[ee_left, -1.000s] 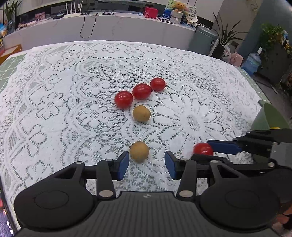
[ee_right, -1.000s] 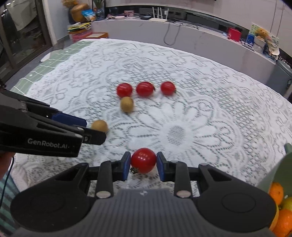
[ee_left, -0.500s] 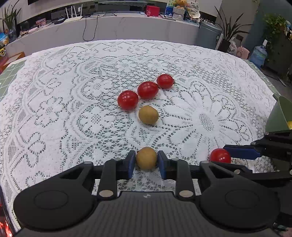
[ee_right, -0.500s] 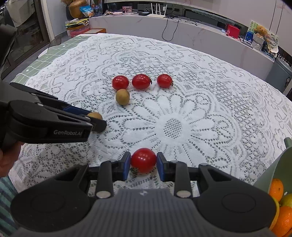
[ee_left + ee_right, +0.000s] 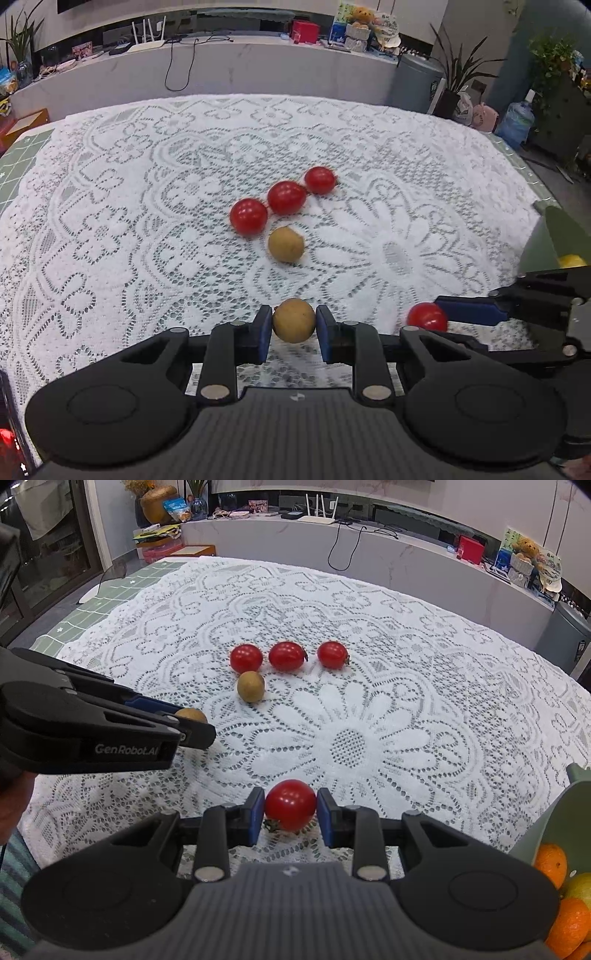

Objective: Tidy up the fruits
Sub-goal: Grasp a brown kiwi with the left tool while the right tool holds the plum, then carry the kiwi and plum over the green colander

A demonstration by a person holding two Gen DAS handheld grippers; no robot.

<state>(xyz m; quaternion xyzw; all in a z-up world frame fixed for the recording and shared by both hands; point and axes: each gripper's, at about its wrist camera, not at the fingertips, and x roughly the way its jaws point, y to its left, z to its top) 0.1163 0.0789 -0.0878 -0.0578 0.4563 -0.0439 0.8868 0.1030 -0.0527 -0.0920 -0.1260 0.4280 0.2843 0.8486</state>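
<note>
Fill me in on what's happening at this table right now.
A person is sorting fruit on a lace tablecloth with two handheld grippers. The left gripper has just closed on a brown fruit; the right gripper is shut on a red tomato. Three more tomatoes sit in a row mid-table, with another brown fruit just in front. A green bowl of oranges stands at the right edge.

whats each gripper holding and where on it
Left gripper pinches a brown fruit across its sides; right gripper pinches a red tomato likewise.
</note>
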